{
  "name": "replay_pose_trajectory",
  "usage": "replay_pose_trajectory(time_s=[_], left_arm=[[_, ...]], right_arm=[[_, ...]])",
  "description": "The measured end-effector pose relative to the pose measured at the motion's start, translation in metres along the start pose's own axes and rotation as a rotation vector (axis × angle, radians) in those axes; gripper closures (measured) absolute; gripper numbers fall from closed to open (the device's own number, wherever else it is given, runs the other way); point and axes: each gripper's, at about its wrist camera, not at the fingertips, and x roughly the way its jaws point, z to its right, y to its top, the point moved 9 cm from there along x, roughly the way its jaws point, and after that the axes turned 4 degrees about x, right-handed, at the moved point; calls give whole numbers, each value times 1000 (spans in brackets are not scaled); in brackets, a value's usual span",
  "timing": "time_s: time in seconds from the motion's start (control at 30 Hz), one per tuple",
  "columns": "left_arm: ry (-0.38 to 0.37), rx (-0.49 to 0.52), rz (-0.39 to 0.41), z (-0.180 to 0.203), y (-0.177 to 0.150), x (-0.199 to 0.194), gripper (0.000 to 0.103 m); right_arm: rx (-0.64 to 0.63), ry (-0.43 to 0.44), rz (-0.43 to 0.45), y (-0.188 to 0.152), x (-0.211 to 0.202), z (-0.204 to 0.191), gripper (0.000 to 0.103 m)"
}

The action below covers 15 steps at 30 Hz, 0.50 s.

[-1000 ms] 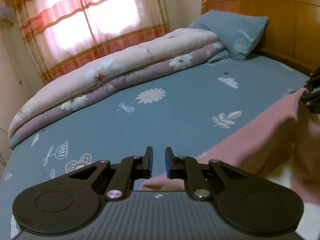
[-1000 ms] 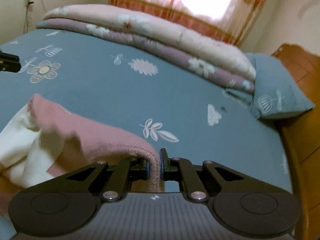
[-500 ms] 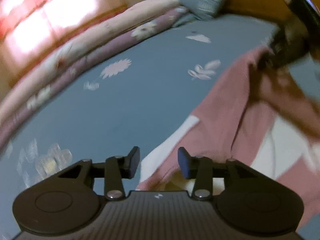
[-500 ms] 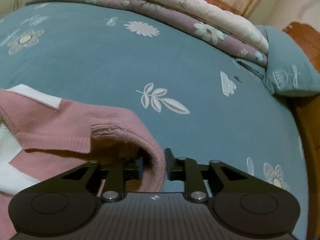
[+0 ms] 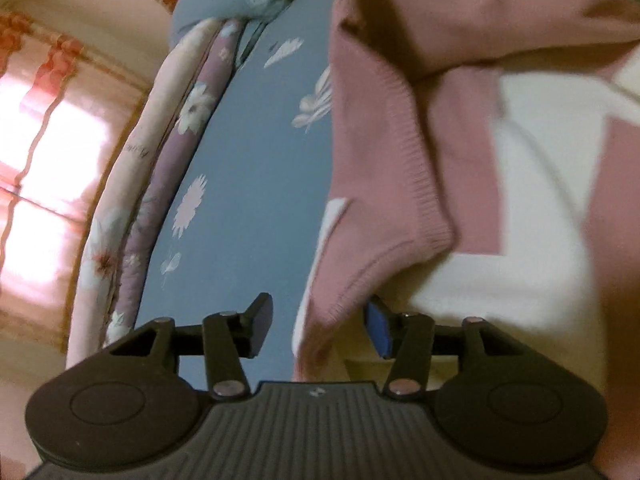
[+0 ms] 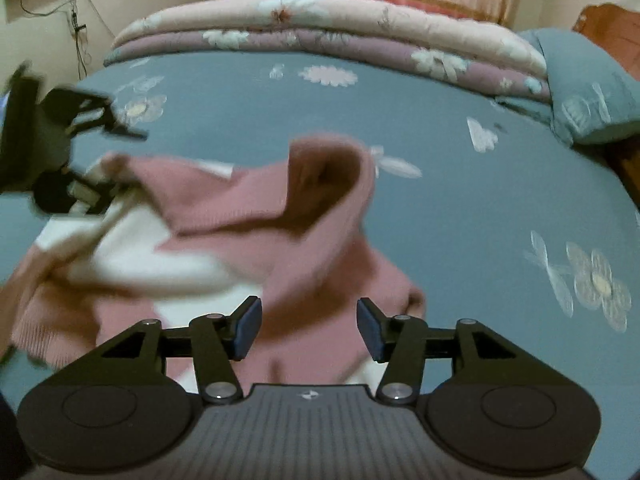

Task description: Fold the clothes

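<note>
A pink sweater (image 5: pixel 380 140) with white blocks lies crumpled on the blue flowered bedsheet (image 5: pixel 248 160). My left gripper (image 5: pixel 318 330) is rolled sideways and its jaws are opening. A ribbed pink cuff hangs between them near the right pad, and neither pad presses on it. In the right wrist view the sweater (image 6: pixel 240 200) is blurred, with a raised pink fold in the middle. My right gripper (image 6: pixel 308 330) is also opening just above the pink cloth, gripping nothing. The left gripper (image 6: pixel 118 170) shows at the sweater's far left corner.
A folded pink and purple flowered quilt (image 6: pixel 340 28) runs along the far side of the bed. A blue pillow (image 6: pixel 588 92) leans by the wooden headboard (image 6: pixel 608 24). Bare sheet (image 6: pixel 480 220) stretches right of the sweater. A striped curtain (image 5: pixel 40 140) covers the window.
Both grippers went from shut to open and let go of the sweater's edge. The left view rolled sideways and sank toward the bed. The right gripper drew back from the cloth.
</note>
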Motion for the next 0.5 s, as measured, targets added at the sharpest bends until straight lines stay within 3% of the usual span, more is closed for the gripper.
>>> replay_pose_trajectory(time_s=[0.17,0.37,0.5], left_arm=[[59,-257,-40,-37,-1,27,51],[107,-445,-123,-73,-22,62,51],[104,-709,-221,-90,-52,90,51]], right_arm=[[54,-20,-48,-30,0,0,45],[84,-18,-60,-50,-5,-10,44],[83,-24,-66,-63,-6,-17,43]])
